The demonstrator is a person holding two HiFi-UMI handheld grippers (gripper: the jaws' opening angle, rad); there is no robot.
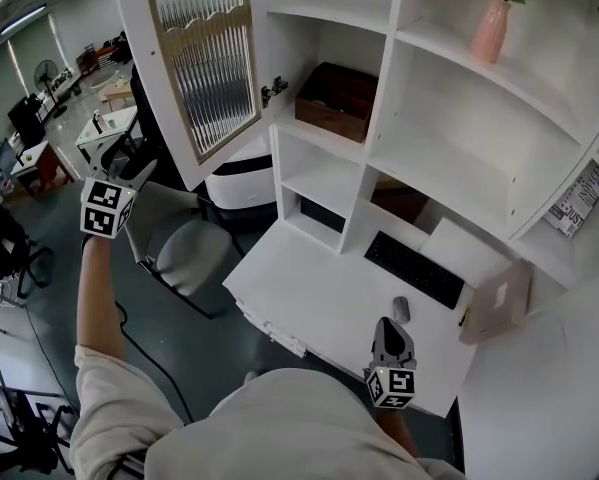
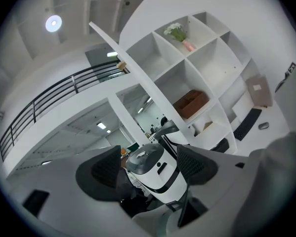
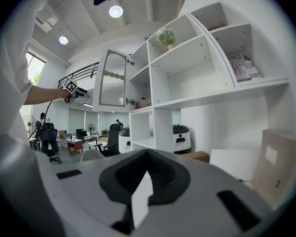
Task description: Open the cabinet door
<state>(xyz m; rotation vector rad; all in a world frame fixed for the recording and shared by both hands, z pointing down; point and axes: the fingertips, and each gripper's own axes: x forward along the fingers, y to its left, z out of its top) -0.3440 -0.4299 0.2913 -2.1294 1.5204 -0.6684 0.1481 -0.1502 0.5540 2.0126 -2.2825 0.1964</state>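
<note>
Head view: my left claw (image 1: 139, 175) is raised off to the left, with the door (image 1: 204, 58) just right of it and above. The door is swung wide open, ribbed glass facing out, hinged at its far side on the cabinet (image 1: 379, 118). I see a gap between claw and door edge, no contact. My right claw (image 1: 389, 340) is low over the desk (image 1: 309, 298). The mouse (image 1: 401, 309) is just ahead of it and the keyboard (image 1: 414, 268) is further ahead.

Left claw view: left jaws are wide apart with nothing between the pads (image 2: 105, 169). Through the gap, well beyond, is a white machine (image 2: 155, 174). The door shows edge-on (image 2: 138, 78), ahead and above the claw, clear of both jaws. Open shelves sit right of it, with a brown box (image 2: 191, 104) in one.

Right claw view: right jaws are closed together, only a thin pale sliver between them, gripping nothing. The door (image 3: 113, 85) is far ahead, up and left, standing open. My left claw (image 3: 76, 93) is just beside the door's free edge.
</note>
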